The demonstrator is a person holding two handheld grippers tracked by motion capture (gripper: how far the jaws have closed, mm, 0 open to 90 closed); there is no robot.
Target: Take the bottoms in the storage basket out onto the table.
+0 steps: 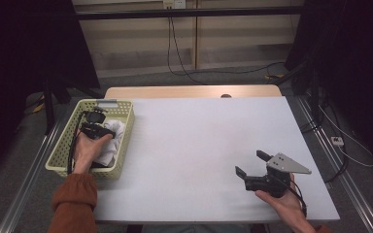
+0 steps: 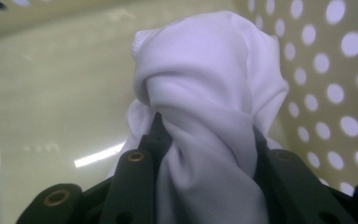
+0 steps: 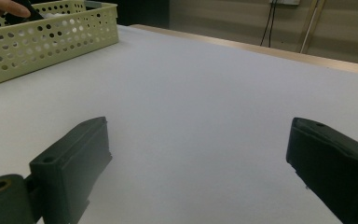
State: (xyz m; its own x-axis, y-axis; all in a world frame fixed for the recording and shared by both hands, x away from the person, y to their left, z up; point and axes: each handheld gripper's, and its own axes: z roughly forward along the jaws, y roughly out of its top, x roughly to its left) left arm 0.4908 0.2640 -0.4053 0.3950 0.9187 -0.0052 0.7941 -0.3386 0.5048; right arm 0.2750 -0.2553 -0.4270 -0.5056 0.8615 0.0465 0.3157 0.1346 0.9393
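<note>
A pale yellow perforated basket (image 1: 60, 145) stands at the table's left edge with a white cloth (image 1: 115, 138) inside it. My left gripper (image 1: 97, 130) is down in the basket, held by a hand in a rust-coloured sleeve. In the left gripper view the white cloth (image 2: 209, 107) is bunched between the two black jaws, and my left gripper (image 2: 205, 149) is shut on it, close to the basket wall (image 2: 335, 84). My right gripper (image 1: 250, 163) rests low over the table at the front right, open, with nothing between its fingers (image 3: 72, 158).
The white table top (image 1: 199, 141) spreads between the basket and my right gripper. In the right gripper view the basket (image 3: 42, 39) stands far off at the upper left. Cables hang behind the table's wooden back edge (image 1: 189, 91).
</note>
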